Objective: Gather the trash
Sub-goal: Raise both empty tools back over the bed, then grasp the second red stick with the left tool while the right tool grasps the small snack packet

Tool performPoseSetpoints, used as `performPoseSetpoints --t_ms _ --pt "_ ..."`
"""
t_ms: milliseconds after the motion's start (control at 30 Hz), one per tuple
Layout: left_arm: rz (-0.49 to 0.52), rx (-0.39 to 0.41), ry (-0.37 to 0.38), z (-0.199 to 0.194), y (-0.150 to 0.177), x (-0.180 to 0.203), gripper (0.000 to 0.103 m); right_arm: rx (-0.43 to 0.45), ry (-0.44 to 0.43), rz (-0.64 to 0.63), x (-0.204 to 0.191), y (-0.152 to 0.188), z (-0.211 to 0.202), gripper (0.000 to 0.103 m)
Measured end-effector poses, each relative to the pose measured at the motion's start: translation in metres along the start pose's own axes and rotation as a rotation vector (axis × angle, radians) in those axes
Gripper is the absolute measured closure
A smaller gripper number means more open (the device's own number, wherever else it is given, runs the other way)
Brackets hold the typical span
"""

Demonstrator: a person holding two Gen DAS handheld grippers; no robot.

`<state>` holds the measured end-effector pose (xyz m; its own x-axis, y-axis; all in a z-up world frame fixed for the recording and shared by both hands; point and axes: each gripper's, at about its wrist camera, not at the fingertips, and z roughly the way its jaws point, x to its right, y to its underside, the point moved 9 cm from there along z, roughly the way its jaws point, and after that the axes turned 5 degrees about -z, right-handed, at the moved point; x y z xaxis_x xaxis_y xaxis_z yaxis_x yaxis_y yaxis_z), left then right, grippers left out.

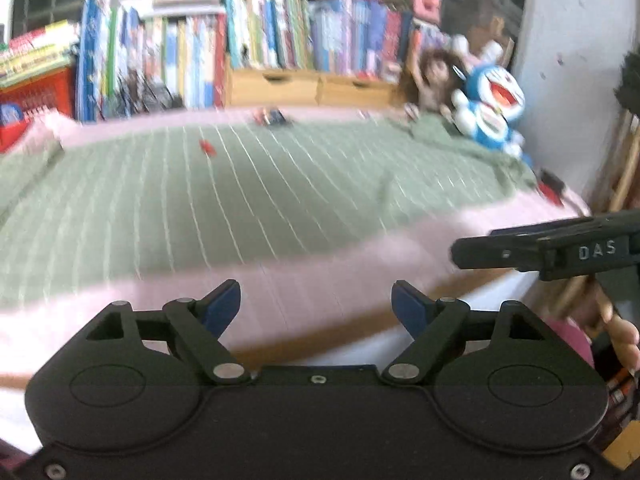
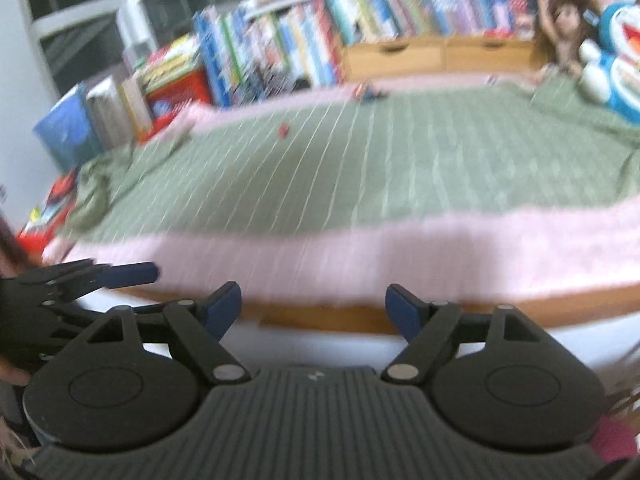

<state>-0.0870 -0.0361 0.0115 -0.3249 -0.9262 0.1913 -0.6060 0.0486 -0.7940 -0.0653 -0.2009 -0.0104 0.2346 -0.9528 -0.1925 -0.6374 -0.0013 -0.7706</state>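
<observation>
I read one marking only: white letters "DAS" on the black body of the right tool (image 1: 472, 254), which enters the left wrist view from the right edge, mid-height. Titles on the book spines (image 1: 260, 40) along the top of both views are too blurred to read.

The left tool (image 1: 316, 306) occupies the bottom centre of its own view. Its blue pads (image 1: 224, 304) stand wide apart with nothing between them. In the right wrist view the right tool (image 2: 314, 308) stands equally wide and holds nothing. No earlier view is available to me.

The task item I can identify is a small red scrap (image 1: 207, 147) on the green striped blanket (image 1: 240, 192), upper left of centre in the left wrist view; in the right wrist view it sits above centre (image 2: 283, 131). It appears slightly elongated, long axis running from upper left to lower right in the left wrist view, but motion blur prevents a firm reading. It lies well apart from both tools.

A dark item with red parts (image 1: 272, 116) lies at the far edge of the blanket; I cannot tell what it is. A blue and white plush toy (image 1: 492, 108) and a doll (image 1: 432, 80) rest at upper right. The pink sheet (image 1: 360, 252) borders the near edge of the bed. Fingers (image 1: 624, 340) are cut off at the right edge.
</observation>
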Motion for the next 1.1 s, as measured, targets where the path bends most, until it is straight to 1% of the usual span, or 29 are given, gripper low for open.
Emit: performPoseSetpoints --t_ms 133,267,433,633,733,867,967,1100 --pt "-0.006 0.060 -0.023 0.015 -0.046 -0.008 0.021 0.081 0.032 0.011 0.015 -0.039 0.003 0.015" --pt "-0.014 0.099 -0.054 0.038 -0.086 -0.017 0.020 0.116 0.063 0.019 0.026 -0.072 0.016 0.013" --pt "-0.062 0.098 -0.077 0.078 -0.128 -0.033 0.020 0.128 0.075 0.005 0.039 -0.114 0.038 0.012" --pt "-0.055 0.096 -0.146 0.128 -0.166 -0.055 0.020 0.154 0.109 -0.039 0.055 -0.158 0.060 0.010" --pt "-0.069 0.093 -0.184 0.154 -0.174 -0.066 0.020 0.174 0.116 -0.053 0.063 -0.175 0.078 0.009" --pt "-0.082 0.080 -0.236 0.191 -0.177 -0.080 0.020 0.161 0.127 -0.053 0.074 -0.188 0.109 0.007" --pt "-0.080 0.069 -0.252 0.213 -0.176 -0.086 0.020 0.150 0.132 -0.051 0.080 -0.195 0.133 0.005" --pt "-0.049 0.082 -0.266 0.235 -0.176 -0.089 0.025 0.137 0.138 -0.067 0.084 -0.204 0.161 0.000"
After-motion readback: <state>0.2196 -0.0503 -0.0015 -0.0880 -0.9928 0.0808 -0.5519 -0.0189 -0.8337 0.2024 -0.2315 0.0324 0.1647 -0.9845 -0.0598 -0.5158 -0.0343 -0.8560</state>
